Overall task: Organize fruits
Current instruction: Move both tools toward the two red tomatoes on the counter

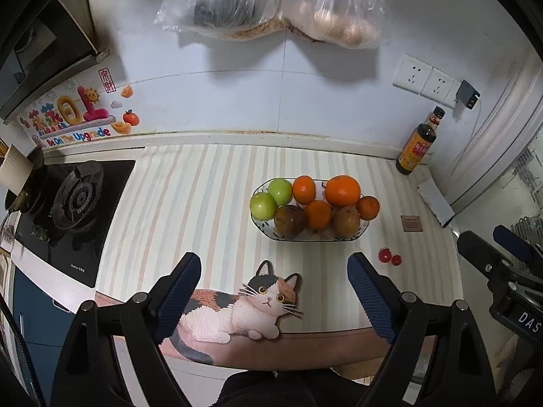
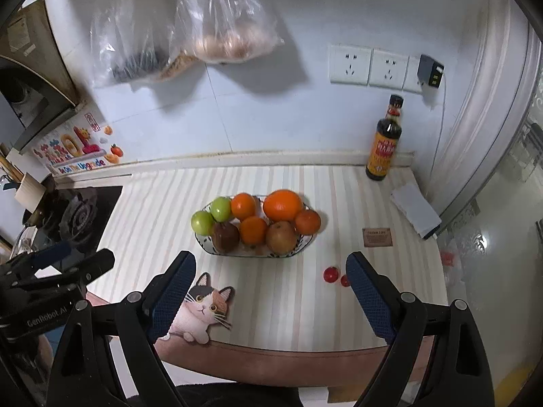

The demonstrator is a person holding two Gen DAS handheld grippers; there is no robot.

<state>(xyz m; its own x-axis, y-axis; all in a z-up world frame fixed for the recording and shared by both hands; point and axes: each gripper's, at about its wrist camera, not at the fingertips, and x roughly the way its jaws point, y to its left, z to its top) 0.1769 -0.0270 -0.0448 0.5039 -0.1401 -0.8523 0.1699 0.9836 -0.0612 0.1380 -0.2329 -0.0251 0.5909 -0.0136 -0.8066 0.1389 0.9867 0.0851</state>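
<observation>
A patterned bowl on the striped counter holds two green apples, several oranges, the biggest at the back, and two brown fruits. Two small red tomatoes lie loose on the counter to the right of the bowl. My left gripper hovers open and holds nothing, above the counter's front part, short of the bowl. My right gripper is likewise open and holds nothing, its right finger near the tomatoes in view.
A cat-shaped mat lies at the counter's front edge. A gas stove is on the left. A dark sauce bottle, a white box and a brown card stand at right. Plastic bags hang on the wall.
</observation>
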